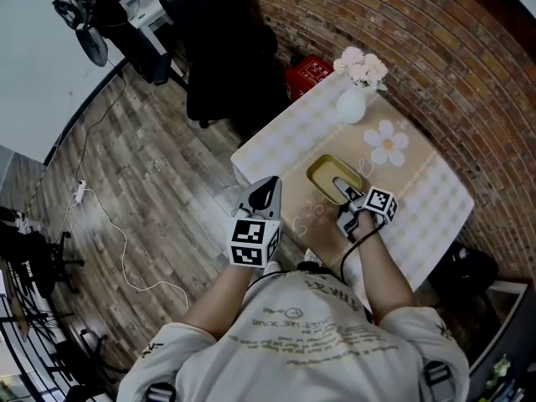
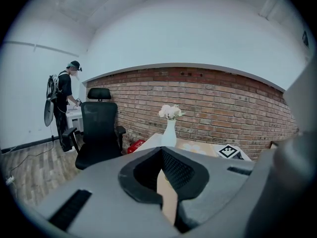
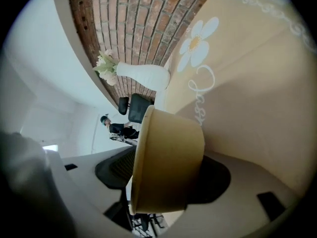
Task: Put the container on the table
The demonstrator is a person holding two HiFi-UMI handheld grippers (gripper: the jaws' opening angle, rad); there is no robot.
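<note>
The yellow oval container sits on the tablecloth of the small table, near its middle. My right gripper reaches into it from the near side, with the near wall between its jaws. In the right gripper view the container fills the space between the pads, which stand slightly off its wall, so that gripper is open. My left gripper hovers over the table's left edge, a short way left of the container. Its jaws are together and hold nothing.
A white vase with pale flowers stands at the table's far end, beyond a daisy print. A black office chair and a red box are by the brick wall. A person stands at a far desk. Cables lie on the wood floor.
</note>
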